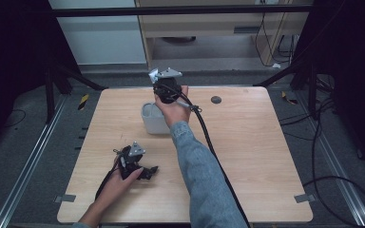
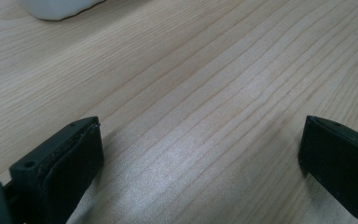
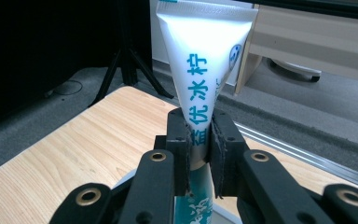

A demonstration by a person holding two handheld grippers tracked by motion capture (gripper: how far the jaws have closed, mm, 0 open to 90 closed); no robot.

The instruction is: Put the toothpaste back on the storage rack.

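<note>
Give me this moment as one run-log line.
right claw: shut on white tube, upright, above white cup | left claw: open, nothing between jaws, low over wooden table

Wooden table (image 1: pixel 247 156) bearing white container (image 1: pixel 153 121)

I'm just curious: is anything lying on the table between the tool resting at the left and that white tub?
No, just bare wooden table between the left tool and the white tub, as the high view shows.
</note>
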